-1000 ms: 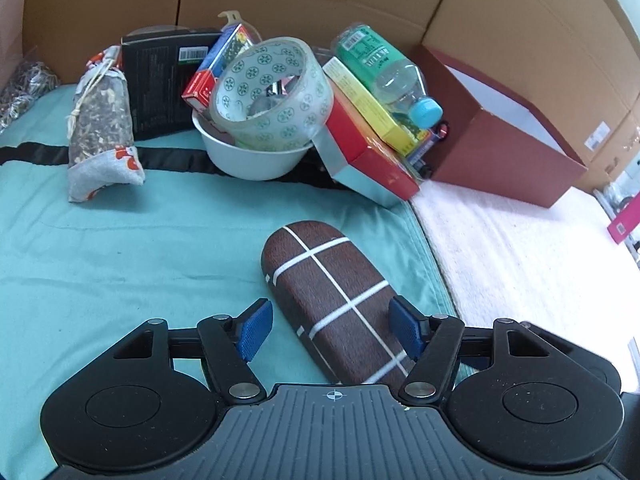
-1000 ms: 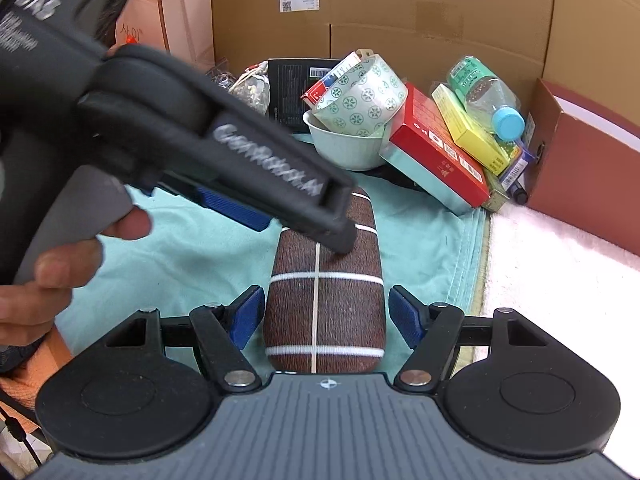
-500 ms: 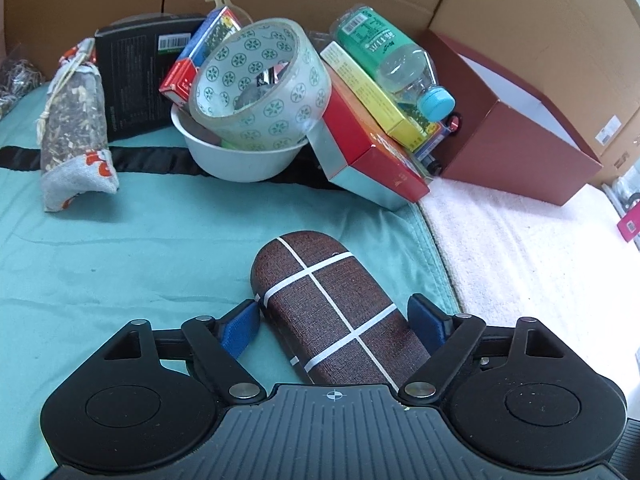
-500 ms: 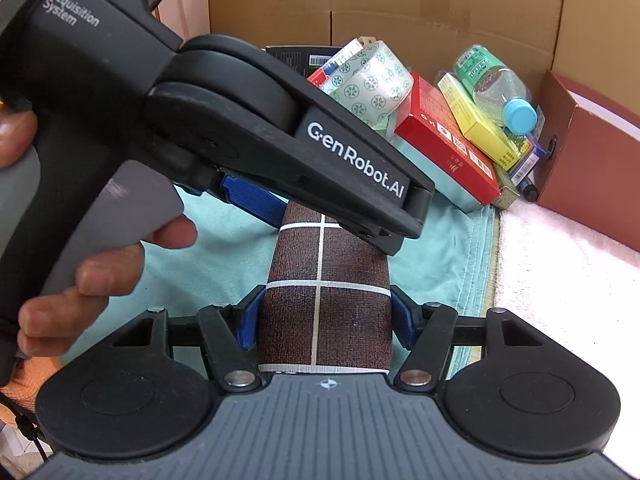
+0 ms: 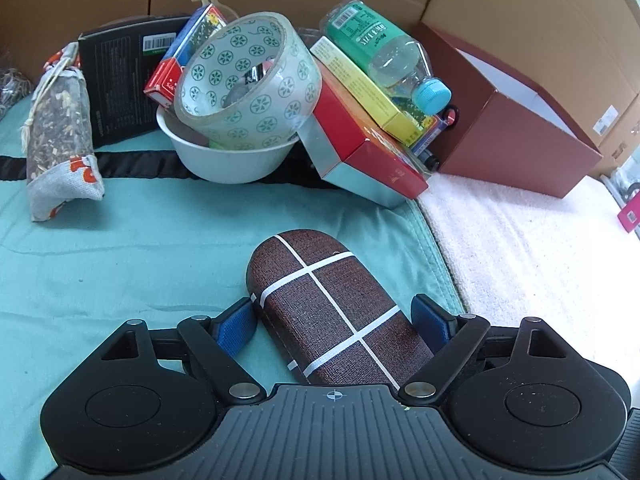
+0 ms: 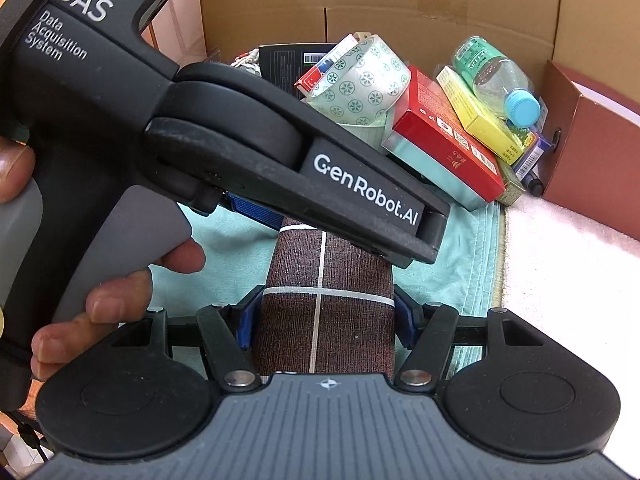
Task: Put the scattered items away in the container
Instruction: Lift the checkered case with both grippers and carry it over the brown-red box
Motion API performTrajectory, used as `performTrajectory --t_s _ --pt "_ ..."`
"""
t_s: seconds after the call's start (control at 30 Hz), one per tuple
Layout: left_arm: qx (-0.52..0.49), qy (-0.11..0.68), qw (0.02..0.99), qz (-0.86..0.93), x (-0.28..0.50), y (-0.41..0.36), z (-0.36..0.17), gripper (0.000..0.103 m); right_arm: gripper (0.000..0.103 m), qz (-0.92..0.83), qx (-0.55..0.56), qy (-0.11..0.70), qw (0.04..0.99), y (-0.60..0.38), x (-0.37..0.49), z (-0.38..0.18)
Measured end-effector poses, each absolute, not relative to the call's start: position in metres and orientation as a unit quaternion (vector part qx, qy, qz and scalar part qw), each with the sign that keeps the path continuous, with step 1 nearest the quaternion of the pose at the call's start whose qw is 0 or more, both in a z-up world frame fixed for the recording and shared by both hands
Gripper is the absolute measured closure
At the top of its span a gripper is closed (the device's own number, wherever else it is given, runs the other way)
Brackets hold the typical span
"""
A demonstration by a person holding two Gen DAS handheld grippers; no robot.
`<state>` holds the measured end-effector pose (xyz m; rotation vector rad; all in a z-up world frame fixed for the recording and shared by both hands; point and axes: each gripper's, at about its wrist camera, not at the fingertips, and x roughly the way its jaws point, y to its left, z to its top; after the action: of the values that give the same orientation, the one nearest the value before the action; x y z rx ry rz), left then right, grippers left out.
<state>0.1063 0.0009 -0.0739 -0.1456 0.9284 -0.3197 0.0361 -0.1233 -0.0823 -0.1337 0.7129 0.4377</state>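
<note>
Claws [image 6: 324,316] [image 5: 334,322]: two, flanking one case [image 5: 328,308].

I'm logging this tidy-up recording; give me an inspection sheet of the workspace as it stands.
Surface: teal cloth beside a white towel.
Job's things: brown case with white stripes lies on the cloth; dark red box, open, at the back right.
Clutter: tape roll in a white bowl, red box, yellow box, bottle with blue cap, black box, fabric pouch.
Grippers: right tool shut on the case; left tool open, straddling its other end, left pad touching.
Cables: nothing seen.
Surroundings: cardboard walls.
</note>
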Motion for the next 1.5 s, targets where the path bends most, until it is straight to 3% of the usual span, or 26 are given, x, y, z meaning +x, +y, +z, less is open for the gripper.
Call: performTrajectory --t_s 0.73,1.5 --pt "-0.079 0.448 0.875 -0.164 0.086 -0.026 -0.054 0.019 0.035 0.211 -0.044 0.323 0.921 -0.154 0.016 -0.069" --pt "-0.012 0.299 0.917 -0.264 0.144 -0.165 0.068 0.019 0.035 0.096 -0.057 0.181 0.977 -0.263 0.054 0.022"
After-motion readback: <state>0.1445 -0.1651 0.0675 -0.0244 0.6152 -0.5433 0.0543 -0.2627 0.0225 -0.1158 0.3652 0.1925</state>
